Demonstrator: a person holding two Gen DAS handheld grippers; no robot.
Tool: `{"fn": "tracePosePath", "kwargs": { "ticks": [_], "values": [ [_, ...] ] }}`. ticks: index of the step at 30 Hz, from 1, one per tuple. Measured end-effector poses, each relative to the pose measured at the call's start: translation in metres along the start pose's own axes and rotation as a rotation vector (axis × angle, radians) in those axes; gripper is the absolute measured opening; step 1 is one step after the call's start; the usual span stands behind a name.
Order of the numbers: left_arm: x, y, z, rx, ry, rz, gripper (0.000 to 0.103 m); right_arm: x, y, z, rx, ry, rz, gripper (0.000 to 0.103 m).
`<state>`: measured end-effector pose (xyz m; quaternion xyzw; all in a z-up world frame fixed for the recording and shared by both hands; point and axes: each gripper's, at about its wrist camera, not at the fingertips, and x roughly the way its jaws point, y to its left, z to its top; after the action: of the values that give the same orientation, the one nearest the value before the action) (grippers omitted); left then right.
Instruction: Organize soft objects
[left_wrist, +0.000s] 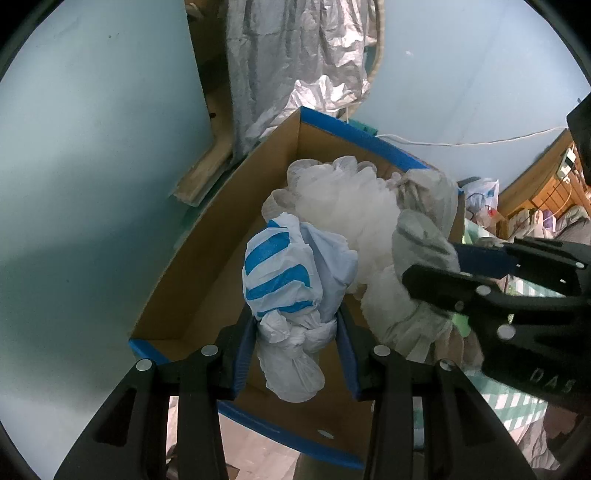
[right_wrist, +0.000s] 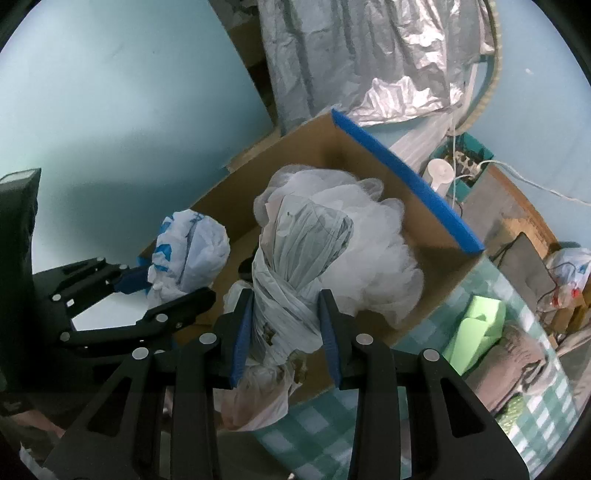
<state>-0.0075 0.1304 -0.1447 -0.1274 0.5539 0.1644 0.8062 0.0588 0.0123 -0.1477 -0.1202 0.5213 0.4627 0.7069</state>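
Observation:
My left gripper (left_wrist: 295, 317) is shut on a knotted blue-and-white striped plastic bag (left_wrist: 284, 273) and holds it over the open cardboard box (left_wrist: 207, 236) with blue-taped rims. My right gripper (right_wrist: 284, 299) is shut on a grey-white knotted plastic bag bundle (right_wrist: 299, 243), held over the same box (right_wrist: 369, 158). A white mesh bath pouf (right_wrist: 373, 258) lies in the box behind the bundle; it also shows in the left wrist view (left_wrist: 343, 199). The left gripper (right_wrist: 147, 280) with the striped bag (right_wrist: 188, 247) appears at the left of the right wrist view, and the right gripper (left_wrist: 436, 258) with its bundle (left_wrist: 421, 229) at the right of the left wrist view.
The box stands on a green-checked cloth (right_wrist: 480, 369). A light green sponge block (right_wrist: 476, 328) and a brownish cloth (right_wrist: 517, 354) lie to the right. A silver foil sheet (right_wrist: 369, 59) hangs behind the box. A blue wall (left_wrist: 92, 147) is to the left. A white cable (right_wrist: 517, 177) runs at the right.

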Motion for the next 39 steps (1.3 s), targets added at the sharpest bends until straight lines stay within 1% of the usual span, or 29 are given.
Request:
{"fn": "tracePosePath", "kwargs": {
  "ticks": [5, 6, 8, 9, 10, 11, 12, 13, 14, 15, 22, 26, 28, 39],
  "values": [
    [0.004, 0.005, -0.001, 0.002, 0.016, 0.006, 0.042, 0.012, 0.002, -0.003, 0.027, 0.018, 0.009, 0.036],
    [0.004, 0.006, -0.002, 0.003, 0.014, 0.009, 0.044, 0.013, 0.002, -0.003, 0.031, 0.019, 0.011, 0.037],
    [0.005, 0.008, -0.003, 0.005, 0.016, 0.007, 0.049, 0.014, 0.001, -0.003, 0.044, 0.011, 0.008, 0.038],
    [0.004, 0.008, -0.003, 0.007, 0.015, 0.008, 0.051, 0.015, 0.001, -0.002, 0.047, 0.010, 0.002, 0.042],
    [0.004, 0.008, -0.003, 0.008, 0.013, 0.010, 0.059, 0.015, 0.000, -0.002, 0.051, 0.010, -0.003, 0.045],
    [0.003, 0.009, -0.003, 0.009, 0.010, 0.011, 0.065, 0.014, 0.001, -0.002, 0.054, 0.008, -0.007, 0.051],
    [0.002, 0.009, -0.003, 0.011, 0.002, 0.011, 0.067, 0.013, 0.001, -0.003, 0.054, 0.004, -0.012, 0.056],
    [0.001, 0.008, -0.004, 0.013, -0.001, 0.012, 0.070, 0.012, 0.001, -0.002, 0.052, -0.003, -0.019, 0.058],
    [-0.001, 0.008, -0.004, 0.016, -0.004, 0.015, 0.070, 0.011, 0.000, -0.003, 0.051, -0.005, -0.022, 0.063],
    [-0.001, 0.008, -0.004, 0.016, -0.004, 0.015, 0.070, 0.010, 0.000, -0.003, 0.051, -0.005, -0.023, 0.065],
    [-0.008, 0.003, -0.007, 0.018, -0.016, 0.013, 0.070, -0.001, -0.008, -0.005, 0.059, -0.019, -0.041, 0.065],
    [-0.014, -0.005, -0.008, 0.029, -0.029, 0.012, 0.071, -0.010, -0.013, -0.010, 0.061, -0.027, -0.057, 0.069],
    [-0.016, -0.009, -0.008, 0.031, -0.031, 0.008, 0.071, -0.015, -0.016, -0.013, 0.061, -0.030, -0.063, 0.069],
    [-0.031, -0.041, -0.006, 0.061, -0.051, -0.009, 0.072, -0.042, -0.040, -0.029, 0.080, -0.047, -0.084, 0.070]
  ]
}}
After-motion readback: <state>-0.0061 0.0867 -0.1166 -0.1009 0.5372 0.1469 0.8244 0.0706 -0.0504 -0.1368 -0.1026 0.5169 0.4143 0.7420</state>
